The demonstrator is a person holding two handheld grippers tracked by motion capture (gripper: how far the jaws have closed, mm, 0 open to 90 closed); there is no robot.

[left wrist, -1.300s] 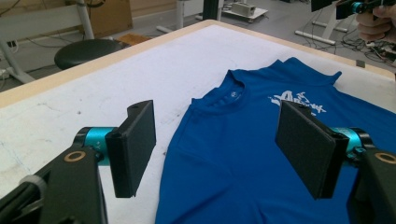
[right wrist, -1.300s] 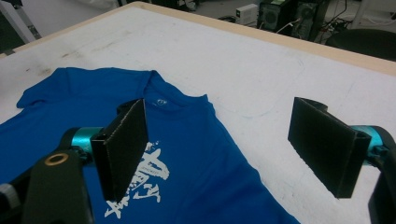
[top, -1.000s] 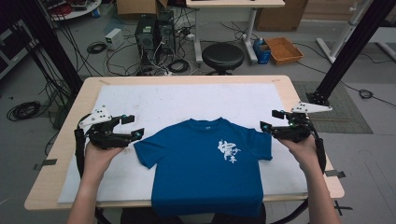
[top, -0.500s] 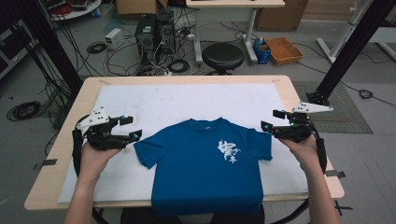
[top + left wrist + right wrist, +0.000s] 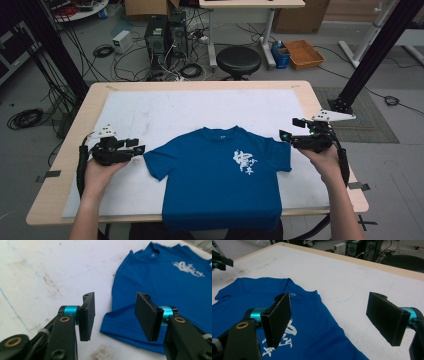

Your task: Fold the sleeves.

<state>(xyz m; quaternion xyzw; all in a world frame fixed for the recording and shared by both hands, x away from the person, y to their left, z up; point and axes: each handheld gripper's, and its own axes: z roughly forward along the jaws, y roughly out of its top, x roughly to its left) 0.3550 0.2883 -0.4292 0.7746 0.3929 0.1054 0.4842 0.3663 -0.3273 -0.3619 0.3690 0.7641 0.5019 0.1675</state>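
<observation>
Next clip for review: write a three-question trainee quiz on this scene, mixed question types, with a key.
1. True or false: the blue T-shirt lies front up, its white print showing.
2. Which sleeve is the left tool nearest? A) the wearer's right sleeve, at the picture's left in the high view B) the other sleeve
3. Fill in: the right tool has its jaws ____, nothing between them.

Key: 1 true; 2 A; 3 open

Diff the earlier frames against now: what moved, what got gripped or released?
The left gripper dropped toward the T-shirt sleeve edge, and its jaws have just been closing partway; nothing is pinched between them yet. The right gripper stayed put, jaws wide open. The shirt lies flat, unmoved.
</observation>
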